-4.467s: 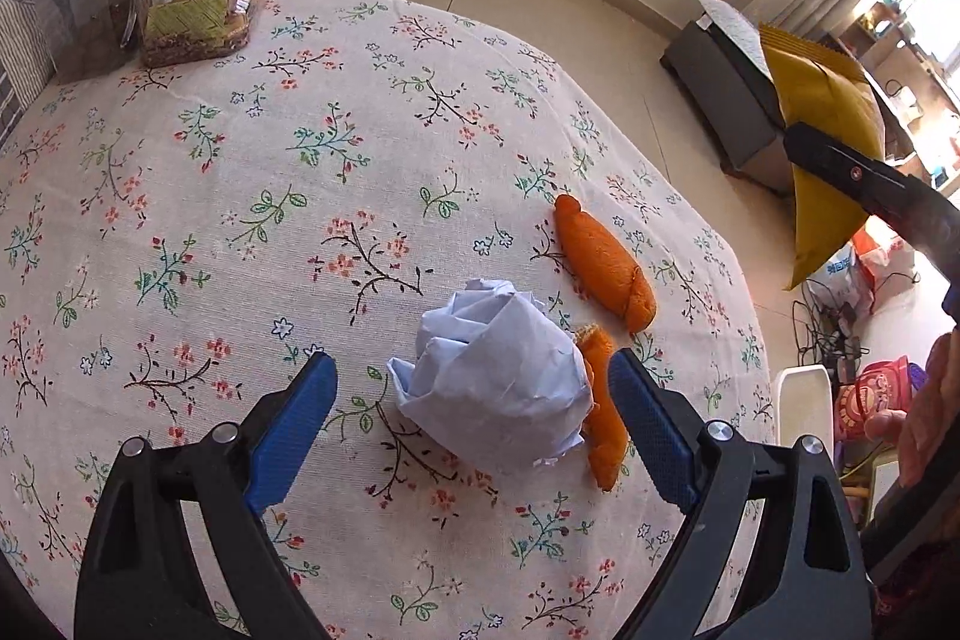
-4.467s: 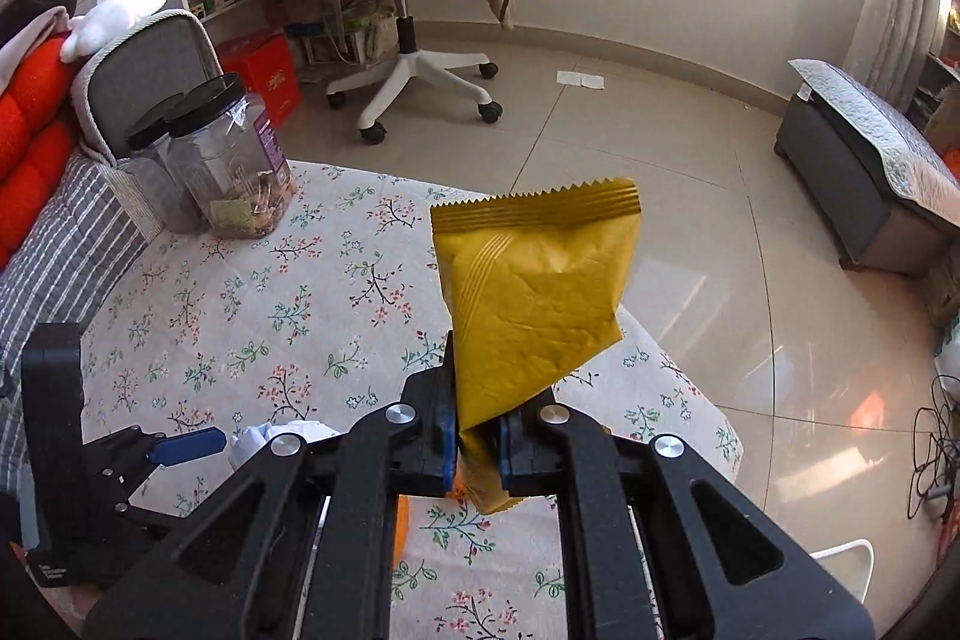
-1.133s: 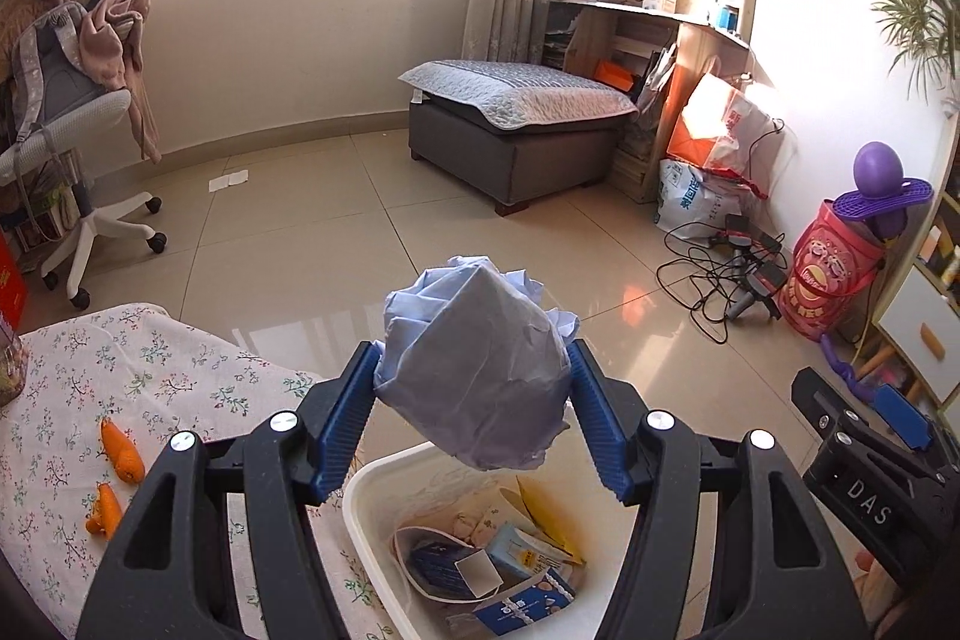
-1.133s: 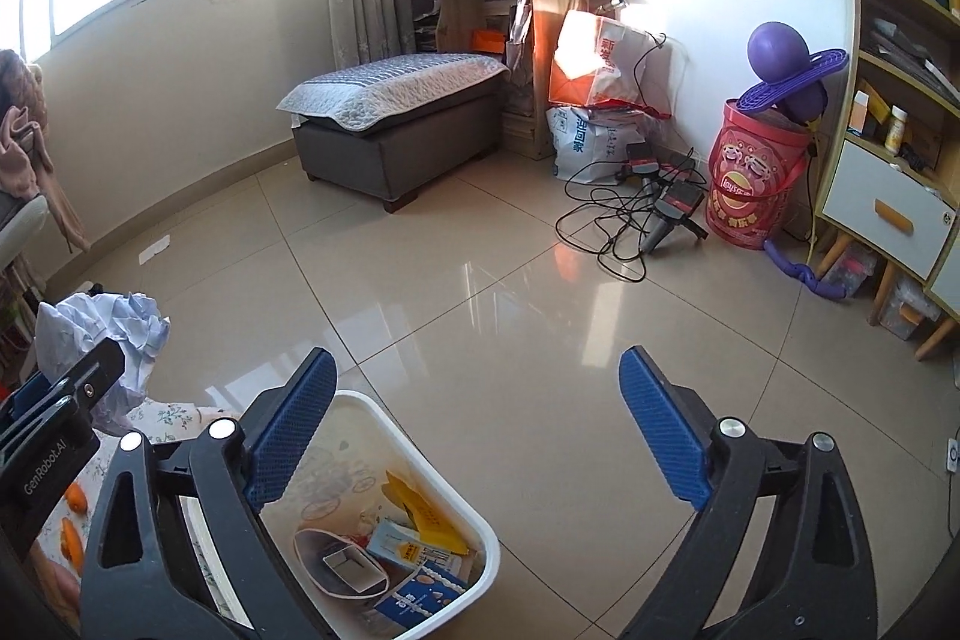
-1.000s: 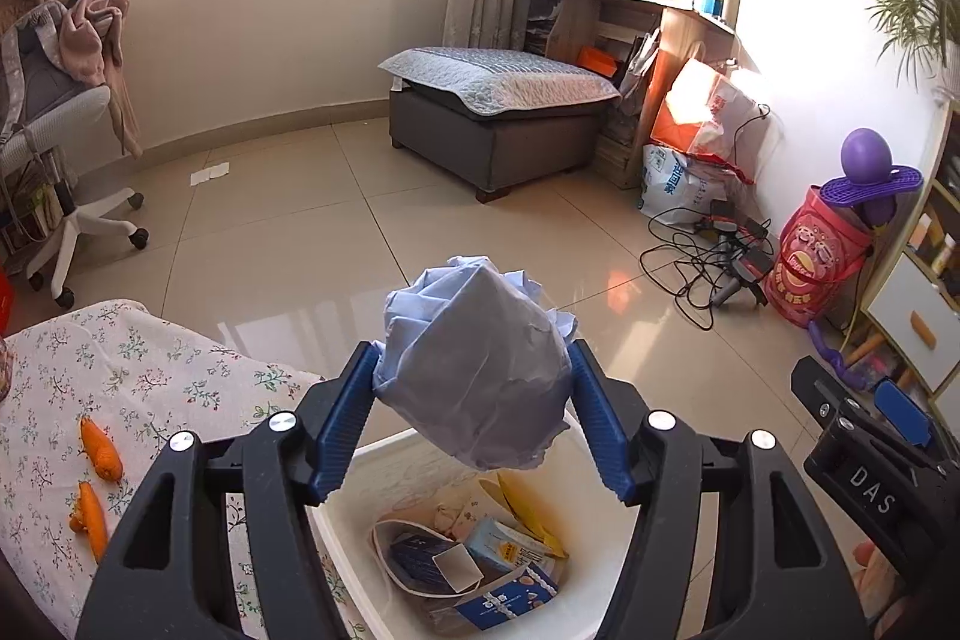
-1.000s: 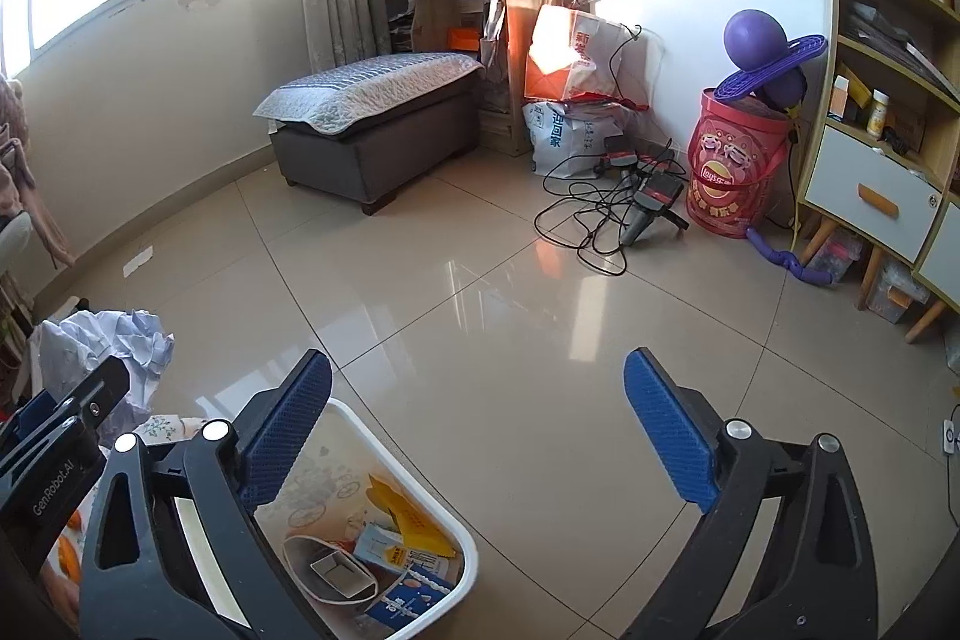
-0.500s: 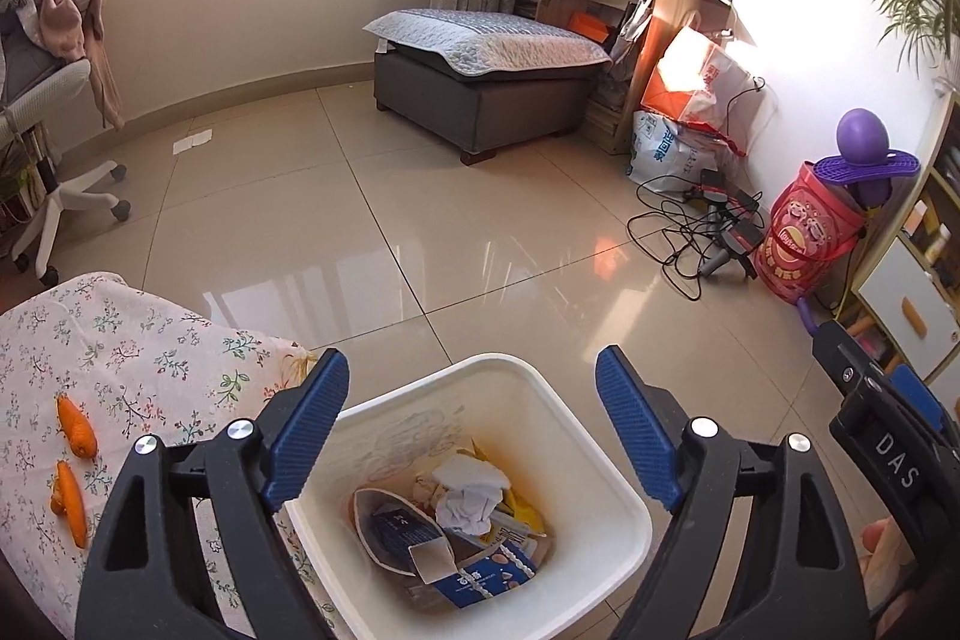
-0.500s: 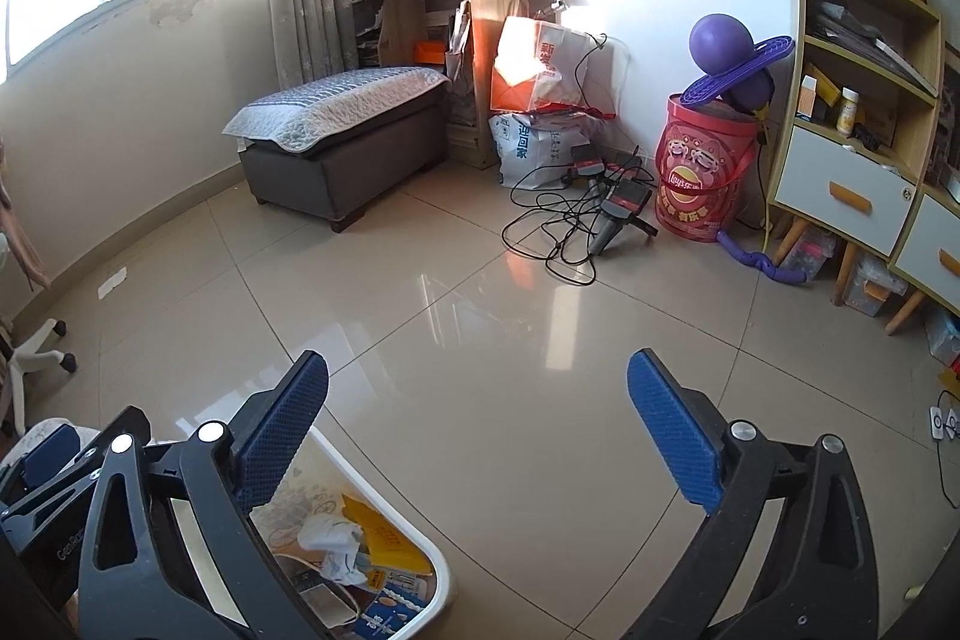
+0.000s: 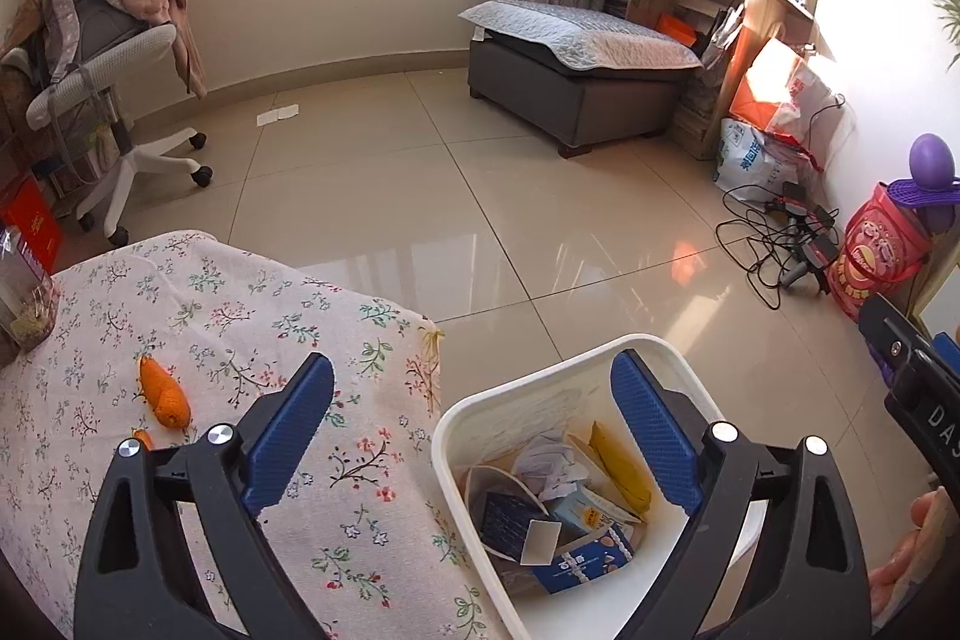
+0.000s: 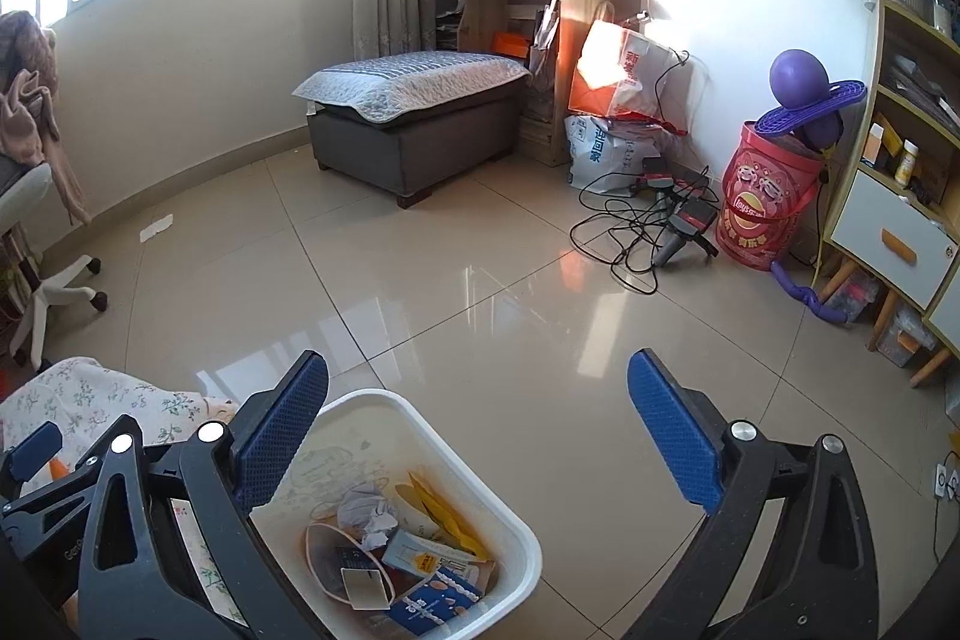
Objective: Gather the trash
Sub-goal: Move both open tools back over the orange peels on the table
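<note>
A white trash bin [image 9: 456,418] stands on the floor beside the table; it also shows in the right wrist view [image 10: 516,526]. Inside lie the crumpled white paper ball [image 9: 549,463], the yellow packet [image 9: 621,466], a blue box and other wrappers. My left gripper [image 9: 474,430] is open and empty above the bin's near rim and the table edge. My right gripper [image 10: 477,436] is open and empty, above the floor just right of the bin. An orange peel piece [image 9: 163,394] lies on the floral tablecloth [image 9: 198,316].
A second orange piece [image 9: 143,437] lies partly behind my left finger. A clear jar [image 9: 24,304] stands at the table's left edge. An office chair [image 9: 114,58], a grey ottoman [image 9: 576,70], floor cables [image 10: 636,226] and a red snack bucket [image 10: 762,202] stand around the tiled floor.
My left gripper opened and dropped the paper ball into the bin, then swung left toward the table. My right gripper stayed open and drifted slightly.
</note>
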`<state>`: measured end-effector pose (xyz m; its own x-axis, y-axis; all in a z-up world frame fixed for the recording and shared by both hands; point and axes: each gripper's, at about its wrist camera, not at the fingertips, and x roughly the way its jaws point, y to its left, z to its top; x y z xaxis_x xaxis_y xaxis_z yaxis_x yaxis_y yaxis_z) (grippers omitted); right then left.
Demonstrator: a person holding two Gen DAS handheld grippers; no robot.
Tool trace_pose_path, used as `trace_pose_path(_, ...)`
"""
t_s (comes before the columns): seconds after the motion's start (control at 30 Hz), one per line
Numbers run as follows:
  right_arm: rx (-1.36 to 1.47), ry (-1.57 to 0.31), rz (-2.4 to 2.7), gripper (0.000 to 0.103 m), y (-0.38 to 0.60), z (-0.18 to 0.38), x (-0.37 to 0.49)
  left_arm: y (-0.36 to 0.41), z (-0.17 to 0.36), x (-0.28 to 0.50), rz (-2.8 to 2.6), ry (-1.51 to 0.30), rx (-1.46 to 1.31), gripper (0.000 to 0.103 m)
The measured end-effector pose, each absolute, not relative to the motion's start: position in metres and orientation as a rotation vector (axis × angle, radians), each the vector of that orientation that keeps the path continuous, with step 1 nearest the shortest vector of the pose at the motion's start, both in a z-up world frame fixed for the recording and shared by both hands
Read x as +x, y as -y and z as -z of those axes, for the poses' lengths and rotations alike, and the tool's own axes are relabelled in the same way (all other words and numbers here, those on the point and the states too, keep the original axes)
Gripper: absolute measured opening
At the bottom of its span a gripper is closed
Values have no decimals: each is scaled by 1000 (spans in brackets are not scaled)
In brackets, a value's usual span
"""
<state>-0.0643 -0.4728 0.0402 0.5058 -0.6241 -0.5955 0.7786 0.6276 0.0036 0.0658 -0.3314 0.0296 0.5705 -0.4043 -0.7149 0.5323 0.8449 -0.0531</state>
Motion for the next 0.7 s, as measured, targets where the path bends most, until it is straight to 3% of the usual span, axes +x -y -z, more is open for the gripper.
trace_pose_path(0.7,-8,-720,554,96,321,-28,60,146,16,140,221,-934,96,91)
